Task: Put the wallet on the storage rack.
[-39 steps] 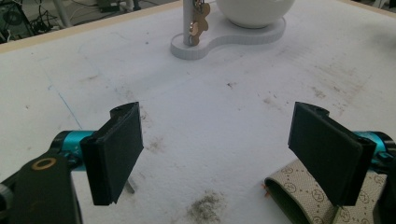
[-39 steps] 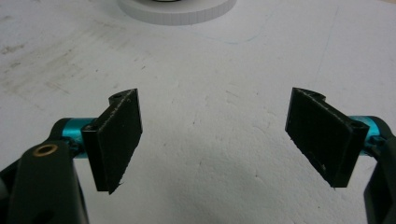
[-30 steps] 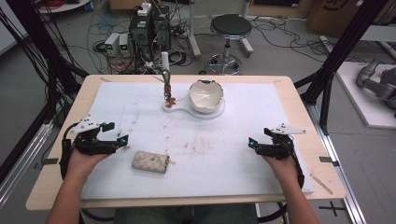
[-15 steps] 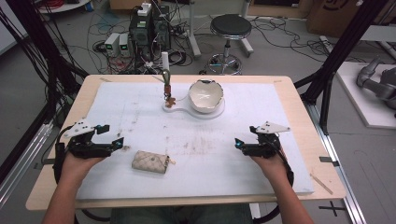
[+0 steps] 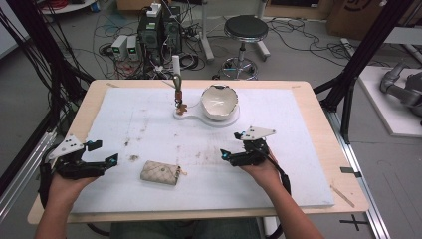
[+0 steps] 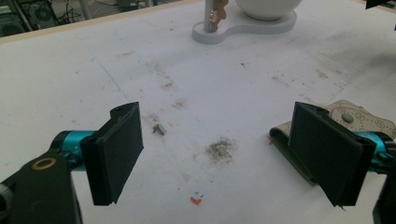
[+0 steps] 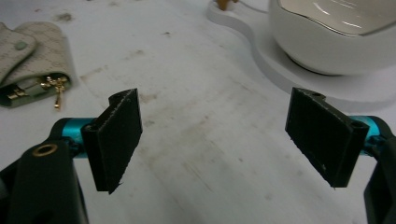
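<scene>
High view: the left gripper [image 5: 110, 160] is sitting with its jaws wide apart, nothing in them, the beige key pouch [image 5: 159, 173] lying just to its right. The right gripper [image 5: 225, 154], also gaping empty, is hovering right of the pouch, below the white bowl [image 5: 219, 101].

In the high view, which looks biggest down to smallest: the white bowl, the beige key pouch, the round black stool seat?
1. Stool seat, though it sits farther off on the floor.
2. and 3. White bowl and key pouch look about alike; I would not rank them.

Even, bright overhead light, soft shadows; the high view is slightly soft, both gripper views blurred near their edges.
</scene>
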`<action>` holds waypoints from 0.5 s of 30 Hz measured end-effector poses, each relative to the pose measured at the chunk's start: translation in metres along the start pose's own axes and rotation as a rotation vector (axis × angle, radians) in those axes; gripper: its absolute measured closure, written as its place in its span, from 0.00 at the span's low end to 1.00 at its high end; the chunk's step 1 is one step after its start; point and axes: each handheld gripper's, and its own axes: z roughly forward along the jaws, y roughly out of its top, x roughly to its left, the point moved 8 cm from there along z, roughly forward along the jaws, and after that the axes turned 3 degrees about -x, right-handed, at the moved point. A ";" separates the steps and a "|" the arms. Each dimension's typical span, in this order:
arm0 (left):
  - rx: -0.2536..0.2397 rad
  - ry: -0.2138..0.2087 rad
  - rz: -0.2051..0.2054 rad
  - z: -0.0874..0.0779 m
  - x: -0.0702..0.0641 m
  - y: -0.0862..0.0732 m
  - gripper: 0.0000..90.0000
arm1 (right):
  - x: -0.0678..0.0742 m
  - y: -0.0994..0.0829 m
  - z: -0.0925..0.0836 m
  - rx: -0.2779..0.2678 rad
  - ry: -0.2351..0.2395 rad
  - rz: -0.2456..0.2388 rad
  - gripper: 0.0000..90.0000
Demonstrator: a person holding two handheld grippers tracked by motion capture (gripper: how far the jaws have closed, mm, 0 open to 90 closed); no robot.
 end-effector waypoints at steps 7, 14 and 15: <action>0.012 0.010 -0.004 -0.008 0.002 -0.007 0.20 | 0.024 0.012 0.022 0.011 0.070 -0.035 0.21; 0.014 0.013 0.002 -0.012 0.000 -0.009 0.20 | 0.049 0.022 0.040 0.013 0.143 -0.062 0.21; 0.015 0.014 0.002 -0.013 0.000 -0.009 0.20 | 0.052 0.023 0.043 0.013 0.151 -0.070 0.20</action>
